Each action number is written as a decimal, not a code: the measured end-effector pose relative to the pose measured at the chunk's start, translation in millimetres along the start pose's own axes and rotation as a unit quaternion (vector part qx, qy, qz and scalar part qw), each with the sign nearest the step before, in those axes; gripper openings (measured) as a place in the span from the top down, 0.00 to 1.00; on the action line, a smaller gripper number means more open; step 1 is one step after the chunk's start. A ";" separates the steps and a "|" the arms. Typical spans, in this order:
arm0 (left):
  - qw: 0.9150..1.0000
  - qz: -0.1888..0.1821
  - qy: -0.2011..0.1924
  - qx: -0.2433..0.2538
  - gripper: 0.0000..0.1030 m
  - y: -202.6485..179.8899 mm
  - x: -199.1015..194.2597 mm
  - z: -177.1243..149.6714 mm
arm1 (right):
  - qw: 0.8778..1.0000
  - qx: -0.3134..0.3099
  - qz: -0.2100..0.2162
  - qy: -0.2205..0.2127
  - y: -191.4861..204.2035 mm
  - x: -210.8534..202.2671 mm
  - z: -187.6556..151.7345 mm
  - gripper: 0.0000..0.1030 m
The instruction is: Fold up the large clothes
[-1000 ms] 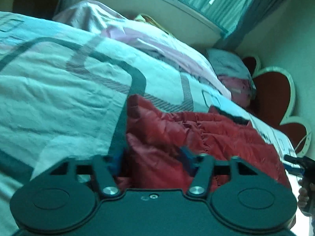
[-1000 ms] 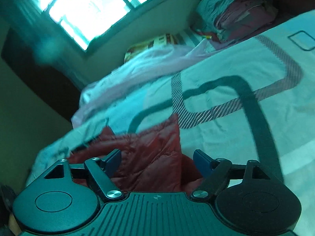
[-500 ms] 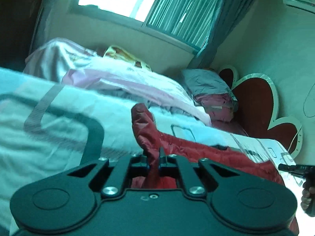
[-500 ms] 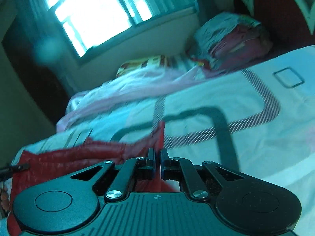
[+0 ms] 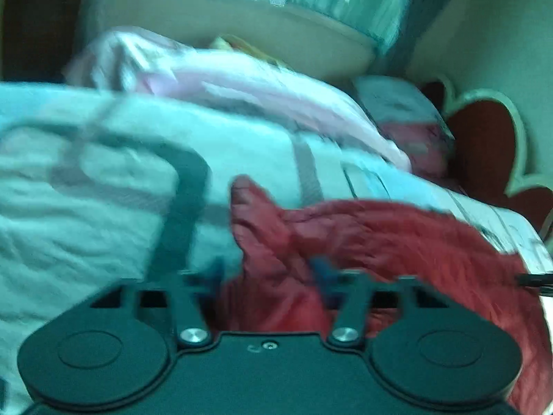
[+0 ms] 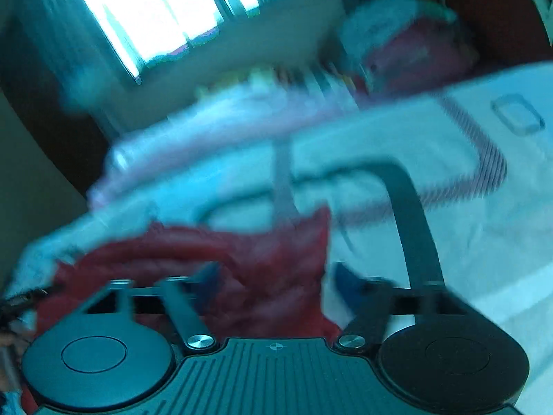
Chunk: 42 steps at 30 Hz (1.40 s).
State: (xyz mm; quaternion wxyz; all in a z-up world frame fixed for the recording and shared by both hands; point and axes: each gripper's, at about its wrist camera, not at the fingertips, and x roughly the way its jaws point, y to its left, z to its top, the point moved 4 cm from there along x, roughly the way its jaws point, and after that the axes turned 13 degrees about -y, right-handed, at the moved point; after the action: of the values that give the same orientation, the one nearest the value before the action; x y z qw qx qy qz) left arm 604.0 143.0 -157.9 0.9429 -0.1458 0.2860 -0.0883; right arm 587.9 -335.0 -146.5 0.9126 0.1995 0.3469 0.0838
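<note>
A red puffy garment (image 5: 397,238) lies crumpled on the pale bed cover (image 5: 86,207) with dark bands. In the left wrist view one corner of it sticks up (image 5: 249,200) just beyond my left gripper (image 5: 268,269). The left jaws are opening, and red cloth lies loosely between the blue pads. The right wrist view shows the garment's other end (image 6: 269,252) under my right gripper (image 6: 276,275), whose jaws are also opening over the cloth. Both pictures are blurred by motion.
A pink quilt (image 5: 242,83) is heaped across the far side of the bed. Pillows (image 5: 408,117) rest against a heart-shaped headboard (image 5: 484,145). A window with curtains (image 6: 162,17) sits behind. The other gripper's tip shows at the right edge (image 5: 534,280).
Half a second ago both grippers were shut on the lifted red cloth. Now both pairs of jaws stand apart, the cloth has sunk onto the bed, and both views have tipped downward.
</note>
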 end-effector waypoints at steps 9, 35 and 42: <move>0.999 0.033 -0.032 0.009 0.90 5.6 5.1 3.6 | 0.998 -0.054 -0.021 -0.028 14.7 20.2 -5.2 0.94; 0.981 0.111 -0.070 0.143 0.18 -43.9 -125.5 -85.5 | 0.990 -0.124 -0.038 -0.059 51.2 -86.7 -106.0 0.56; 0.986 0.125 -0.096 -0.060 0.17 7.4 -207.2 -98.1 | 0.992 0.091 -0.005 -0.092 -4.9 -173.4 -110.4 0.03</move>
State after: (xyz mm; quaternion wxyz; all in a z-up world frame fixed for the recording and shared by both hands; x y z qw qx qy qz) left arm 379.1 179.8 -131.8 0.9592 -0.1733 0.2146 0.0618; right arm 385.2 -356.1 -119.6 0.9191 0.2864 0.2691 0.0283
